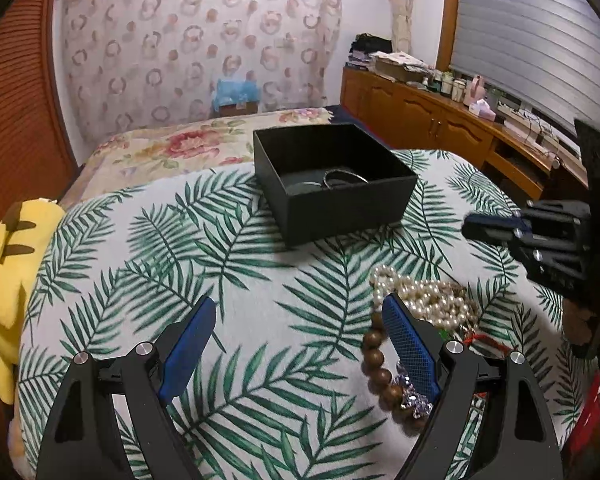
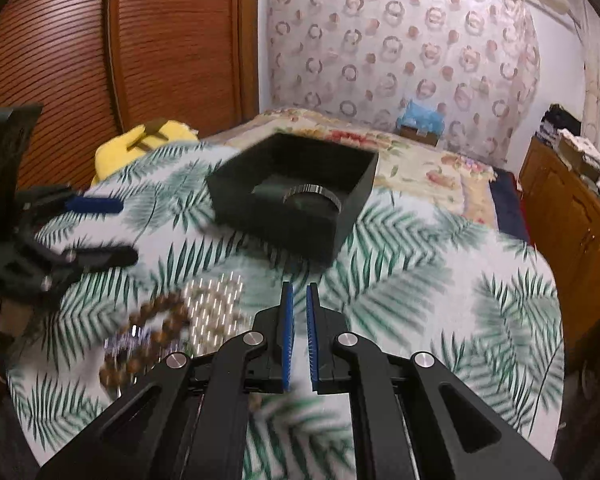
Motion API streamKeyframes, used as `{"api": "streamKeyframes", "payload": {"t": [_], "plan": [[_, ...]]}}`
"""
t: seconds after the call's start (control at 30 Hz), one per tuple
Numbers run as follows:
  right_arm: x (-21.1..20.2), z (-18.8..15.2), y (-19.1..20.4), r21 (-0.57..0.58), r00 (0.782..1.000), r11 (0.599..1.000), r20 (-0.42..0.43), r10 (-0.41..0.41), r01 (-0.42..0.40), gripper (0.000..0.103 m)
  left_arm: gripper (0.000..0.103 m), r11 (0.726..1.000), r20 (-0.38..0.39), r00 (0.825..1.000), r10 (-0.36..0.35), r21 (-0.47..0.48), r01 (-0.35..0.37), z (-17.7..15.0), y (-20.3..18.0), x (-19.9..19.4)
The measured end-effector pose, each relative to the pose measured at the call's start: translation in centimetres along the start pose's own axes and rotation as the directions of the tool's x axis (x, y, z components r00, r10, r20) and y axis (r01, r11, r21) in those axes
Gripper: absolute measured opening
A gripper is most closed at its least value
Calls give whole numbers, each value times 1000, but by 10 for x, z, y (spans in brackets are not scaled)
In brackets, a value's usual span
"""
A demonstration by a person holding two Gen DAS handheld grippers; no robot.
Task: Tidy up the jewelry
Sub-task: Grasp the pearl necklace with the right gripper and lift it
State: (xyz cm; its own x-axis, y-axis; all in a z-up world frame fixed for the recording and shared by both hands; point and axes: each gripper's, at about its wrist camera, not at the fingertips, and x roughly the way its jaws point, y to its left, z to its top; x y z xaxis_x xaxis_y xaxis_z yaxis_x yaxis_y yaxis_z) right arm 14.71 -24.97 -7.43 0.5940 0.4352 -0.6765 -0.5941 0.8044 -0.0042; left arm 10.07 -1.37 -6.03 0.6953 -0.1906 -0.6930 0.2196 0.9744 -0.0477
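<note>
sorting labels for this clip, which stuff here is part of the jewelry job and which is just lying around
Part of the job:
black box, bangle inside
pearl necklace
wooden bead bracelet
sparkly purple piece
left gripper, jaws wide
right gripper, jaws nearly closed, empty

Lying about:
yellow plush toy
blue bag
tissue box

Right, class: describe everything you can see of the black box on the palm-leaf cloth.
The black box is square, lidless and matte, apparently rigid card, with straight walls and a dark inside. It sits upright and flat on the palm-leaf cloth, turned corner-on to the left wrist camera. Inside lie a thin silver bangle and a wider dark ring. Neither tool touches it, and the pearl and wooden bead pile lies apart, nearer the cameras.
</note>
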Motion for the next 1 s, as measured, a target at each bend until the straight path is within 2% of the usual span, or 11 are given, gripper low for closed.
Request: {"api": "streamKeyframes", "payload": {"t": [0.27,0.57,0.67,0.8,0.93,1.0], "plan": [[-8,-26,-2,33,999,999,-47,22,-20,11,82,1000,-10,1000,-8,-7,8,-9,-4,0],[-2,-36,17,13,993,998,-94,68,-67,11,82,1000,-14,1000,-10,4,10,-13,-10,0],[4,-38,19,-6,992,1000,-122,26,-27,11,82,1000,-12,1000,-12,3,13,-14,-10,-1],[5,-37,12,18,992,1000,-127,11,-8,11,82,1000,-14,1000,-12,3,12,-14,-11,-1],[6,-35,17,-11,990,1000,-142,-17,15,11,82,1000,-18,1000,-12,4,12,-16,-12,-1],[6,-34,17,-38,985,996,-153,-84,79,11,82,1000,-19,1000,-13,4,13,-17,-12,-1]]}}
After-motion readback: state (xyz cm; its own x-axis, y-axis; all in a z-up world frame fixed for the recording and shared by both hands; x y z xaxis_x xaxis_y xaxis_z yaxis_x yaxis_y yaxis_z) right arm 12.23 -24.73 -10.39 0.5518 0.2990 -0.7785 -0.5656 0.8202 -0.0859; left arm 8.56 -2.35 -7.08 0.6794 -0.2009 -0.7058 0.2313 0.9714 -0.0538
